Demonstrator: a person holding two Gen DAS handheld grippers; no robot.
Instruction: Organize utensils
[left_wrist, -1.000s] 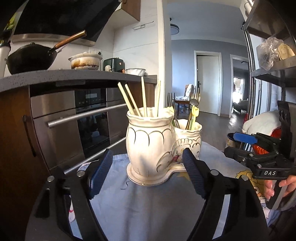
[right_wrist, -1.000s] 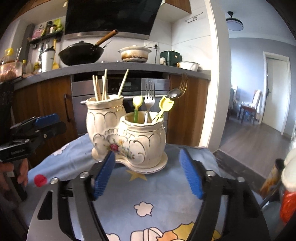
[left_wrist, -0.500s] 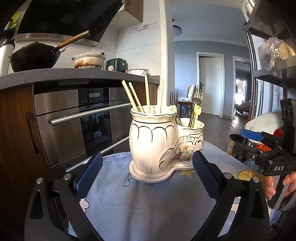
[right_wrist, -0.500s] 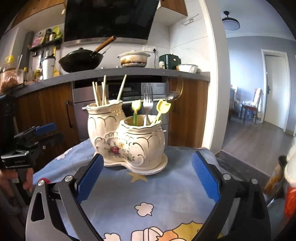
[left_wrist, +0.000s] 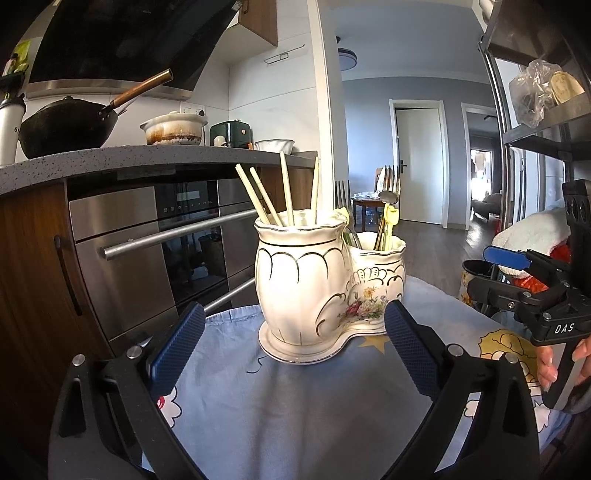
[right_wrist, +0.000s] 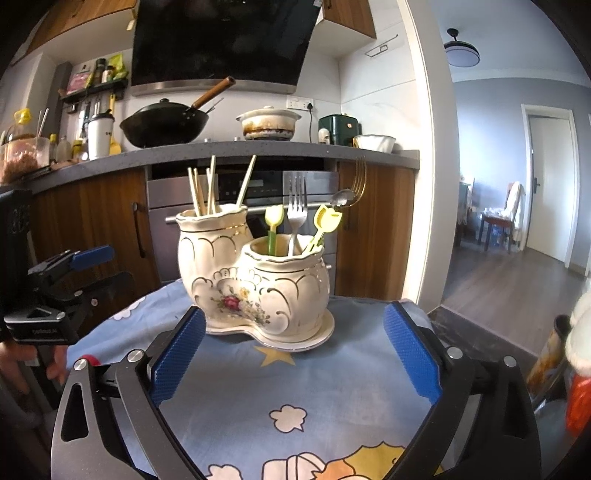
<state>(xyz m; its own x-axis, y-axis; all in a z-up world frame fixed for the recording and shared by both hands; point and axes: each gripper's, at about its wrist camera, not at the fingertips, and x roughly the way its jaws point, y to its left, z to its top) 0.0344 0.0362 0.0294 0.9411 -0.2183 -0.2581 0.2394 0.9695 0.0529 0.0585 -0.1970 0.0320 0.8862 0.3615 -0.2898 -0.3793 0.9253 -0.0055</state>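
Utensils (right_wrist: 295, 218) hide their lower ends inside ceramic holder (right_wrist: 255, 291)

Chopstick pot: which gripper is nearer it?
Left. The left gripper faces the chopstick pot directly; the right gripper sits beyond the fork pot.

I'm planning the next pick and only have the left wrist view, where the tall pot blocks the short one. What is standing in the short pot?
Observer: From the right wrist view, the short pot holds two yellow tulip-topped utensils, a silver fork, a spoon and a gold fork, the last two leaning out to the right.
Operator: I see the right tool only side-on. Is it free?
Observer: Yes. The right tool has just been opening its jaws. They stand wide apart and grip nothing.
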